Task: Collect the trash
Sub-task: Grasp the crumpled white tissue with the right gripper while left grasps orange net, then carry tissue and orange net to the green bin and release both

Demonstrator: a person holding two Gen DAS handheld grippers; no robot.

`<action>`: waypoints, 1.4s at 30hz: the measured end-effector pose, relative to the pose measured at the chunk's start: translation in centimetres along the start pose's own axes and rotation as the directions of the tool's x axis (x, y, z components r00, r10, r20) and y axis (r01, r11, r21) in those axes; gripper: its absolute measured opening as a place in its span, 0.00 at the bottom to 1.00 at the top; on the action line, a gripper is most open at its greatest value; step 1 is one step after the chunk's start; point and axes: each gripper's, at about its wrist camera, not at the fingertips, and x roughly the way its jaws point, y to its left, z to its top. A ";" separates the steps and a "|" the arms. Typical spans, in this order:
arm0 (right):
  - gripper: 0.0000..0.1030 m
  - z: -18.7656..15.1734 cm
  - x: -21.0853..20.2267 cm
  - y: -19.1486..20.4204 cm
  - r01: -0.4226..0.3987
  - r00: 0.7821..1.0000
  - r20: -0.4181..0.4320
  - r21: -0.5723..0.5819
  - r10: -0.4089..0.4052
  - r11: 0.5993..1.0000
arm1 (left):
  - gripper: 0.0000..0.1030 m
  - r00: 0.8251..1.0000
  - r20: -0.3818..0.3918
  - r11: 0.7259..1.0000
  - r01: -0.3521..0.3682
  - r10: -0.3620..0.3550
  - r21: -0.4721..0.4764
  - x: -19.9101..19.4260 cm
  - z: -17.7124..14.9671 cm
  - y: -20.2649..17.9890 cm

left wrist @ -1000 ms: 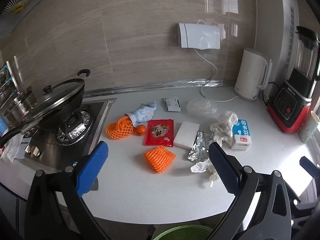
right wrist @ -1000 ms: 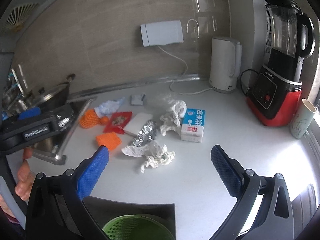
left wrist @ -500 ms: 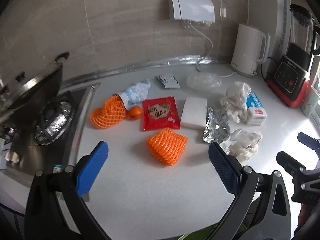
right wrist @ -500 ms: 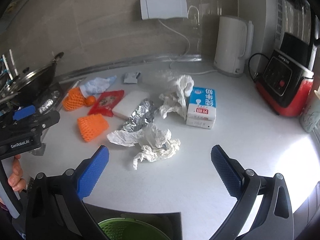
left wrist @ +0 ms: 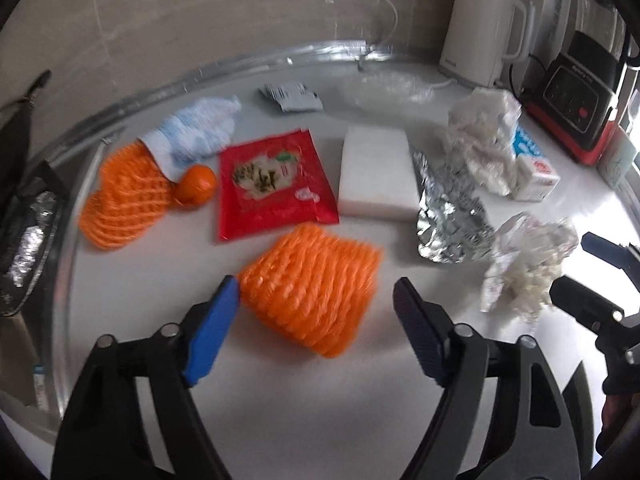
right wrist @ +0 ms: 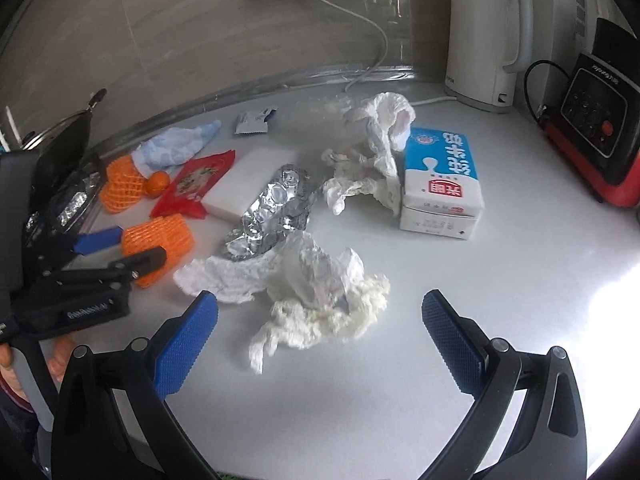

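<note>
The left gripper hung wide open and empty over the counter, its blue pads just either side of the near end of an orange foam net. That net lay toward the front edge of the counter, directly ahead of the jaws and almost between them, its long axis running from front right to back left, roughly crosswise to the fingers' reach. The left hand was plainly the nearer one to it, so a short push forward and a squeeze looked like all the grasp would need.

The right gripper was likewise open wide with nothing in it. A crumpled tissue sat straight ahead of it, near the front edge, its bulk centred between the pads and a tail trailing left toward the foil. The milk carton stood farther back, apart from both.
</note>
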 end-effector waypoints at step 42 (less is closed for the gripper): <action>0.14 -7.7 -13.2 0.2 -0.205 0.979 -0.030 -0.083 0.203 0.975 | 0.30 0.971 -0.077 0.965 0.233 -0.225 0.119 -14.8 -12.3 -6.2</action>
